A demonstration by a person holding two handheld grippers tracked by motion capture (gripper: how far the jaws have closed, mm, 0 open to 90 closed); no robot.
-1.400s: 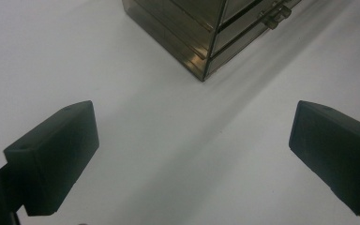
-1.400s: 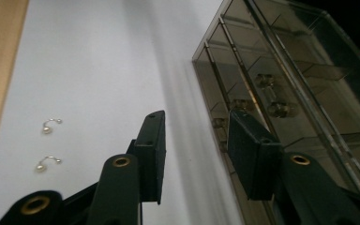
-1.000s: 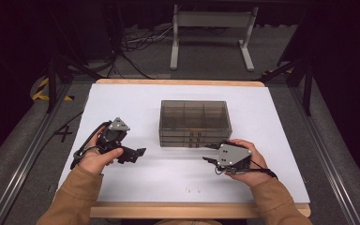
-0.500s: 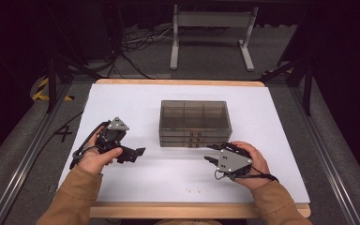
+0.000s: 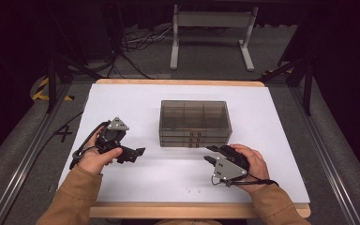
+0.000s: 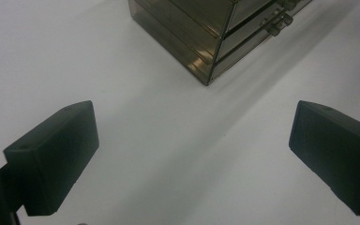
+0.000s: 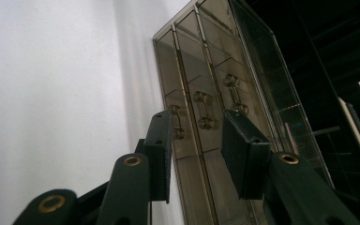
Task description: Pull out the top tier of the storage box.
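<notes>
A smoky clear-plastic drawer box [image 5: 194, 123] sits mid-surface as the right gripper [image 5: 213, 155], fingers apart and just closing on nothing, lines up on a drawer handle [image 7: 204, 110]; the left gripper [image 5: 139, 153] waits, fingers spread.

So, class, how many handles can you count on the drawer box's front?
3: stacked down the front's middle, top, middle, bottom drawer. None seems hidden.
</notes>
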